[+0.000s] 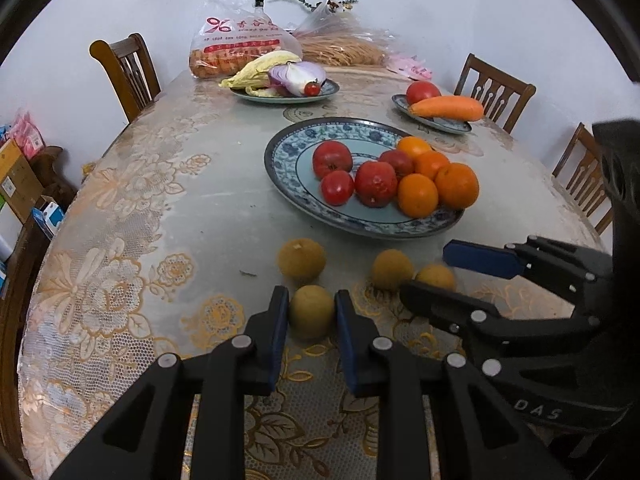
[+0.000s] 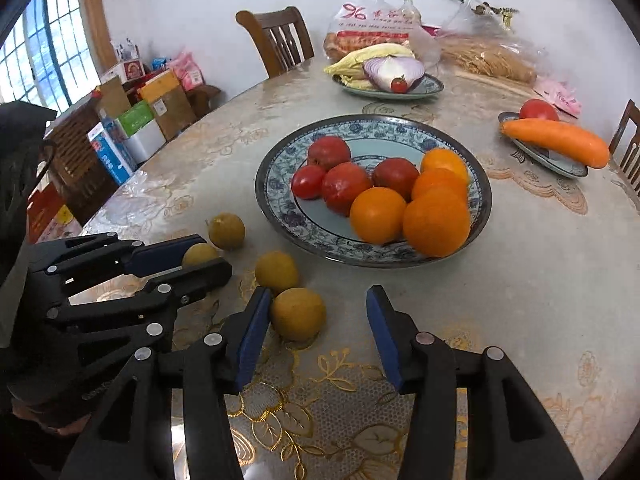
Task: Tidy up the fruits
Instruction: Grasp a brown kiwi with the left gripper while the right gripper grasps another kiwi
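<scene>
The small yellow-brown fruit (image 1: 311, 311) lies on the counter (image 1: 200, 208), in front of the big blue-patterned plate (image 1: 288, 184), and the left gripper (image 1: 311, 316) has its fingers (image 1: 278, 320) closed on it, one pad on each side. Three more fruits of the same kind lie near: one just behind it (image 1: 302, 258), and a pair touching each other to the right (image 1: 392, 269) (image 1: 435, 278).

The right gripper (image 2: 316, 320) stands half open around the nearer fruit of that pair (image 2: 298, 313). Its left pad (image 2: 252, 332) is touching or almost touching the skin; the other pad is well apart from it, so nothing is held there.

The risks, as I judge them: the fruit is round and smooth, and the left pads seem to hold it low and near their tips, so it may slip out during the lift. On the right side, if only one pad pushes, the fruit can roll away, or knock its neighbour (image 2: 277, 271). The plate already carries tomatoes (image 1: 332, 159) and oranges (image 1: 456, 185) close together, so a dropped fruit may bounce or disturb them.

Both grippers point steeply down at the counter, side by side, the right one crossing into the left view, so the two could bump.
</scene>
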